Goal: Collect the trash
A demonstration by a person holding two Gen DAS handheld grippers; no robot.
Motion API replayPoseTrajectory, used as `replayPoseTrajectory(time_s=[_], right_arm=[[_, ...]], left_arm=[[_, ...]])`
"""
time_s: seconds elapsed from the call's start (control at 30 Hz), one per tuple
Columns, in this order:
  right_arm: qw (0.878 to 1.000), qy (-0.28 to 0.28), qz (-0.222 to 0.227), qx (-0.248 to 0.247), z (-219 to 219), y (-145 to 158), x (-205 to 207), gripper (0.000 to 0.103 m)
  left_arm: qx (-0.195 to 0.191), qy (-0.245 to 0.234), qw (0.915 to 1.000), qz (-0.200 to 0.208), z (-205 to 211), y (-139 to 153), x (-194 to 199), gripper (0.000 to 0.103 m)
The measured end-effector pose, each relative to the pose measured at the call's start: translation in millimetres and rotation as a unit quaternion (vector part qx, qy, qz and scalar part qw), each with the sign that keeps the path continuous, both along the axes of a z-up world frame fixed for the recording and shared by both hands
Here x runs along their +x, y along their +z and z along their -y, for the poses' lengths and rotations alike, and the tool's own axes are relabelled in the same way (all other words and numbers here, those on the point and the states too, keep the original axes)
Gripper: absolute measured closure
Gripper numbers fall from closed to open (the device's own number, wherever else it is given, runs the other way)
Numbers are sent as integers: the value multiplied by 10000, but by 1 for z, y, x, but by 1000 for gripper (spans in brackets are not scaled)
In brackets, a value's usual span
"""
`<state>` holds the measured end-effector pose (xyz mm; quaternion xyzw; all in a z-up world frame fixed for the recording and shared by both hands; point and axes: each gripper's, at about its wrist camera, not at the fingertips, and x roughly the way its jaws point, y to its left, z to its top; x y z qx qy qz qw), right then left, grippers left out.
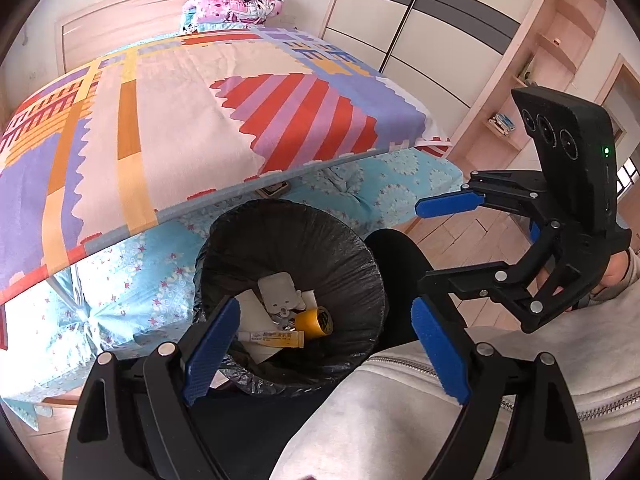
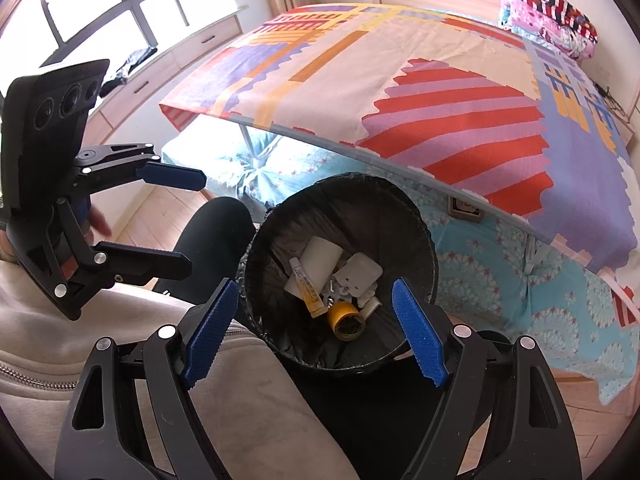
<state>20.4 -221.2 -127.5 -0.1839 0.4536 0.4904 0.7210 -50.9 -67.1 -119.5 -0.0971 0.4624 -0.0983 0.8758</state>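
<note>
Here, your 2 grippers, left gripper (image 1: 326, 350) and right gripper (image 2: 316, 330), hung wide and empty above the bin (image 2: 416, 216); knocking its rim could have tipped it.

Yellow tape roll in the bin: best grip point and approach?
Judging by its pose, grip the yellow tape roll across its outer rim, coming straight down through the bin's open top. It lies tilted on the bottom with its hole facing up toward the cameras, beside the ointment tube. One pad inside the hole, one outside, would also suit. Both claws are open and empty.
</note>
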Motion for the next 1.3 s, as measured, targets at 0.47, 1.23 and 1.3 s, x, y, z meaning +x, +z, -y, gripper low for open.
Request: replayPoseTrajectory(time_s=[0.47,1.23,1.3], right_arm=[[10000,5,-58,43,-1,-1,-1,24],[10000,45,-22,78,-2,1,-4,24],[9999,48,-19,87,-2,1,-4,24]], left_arm=[[-19,20,10000,-5,0,-2,1,19],[61,47,10000,-2,1,-1,1,19],[62,44,10000,2,1,-1,1,19]])
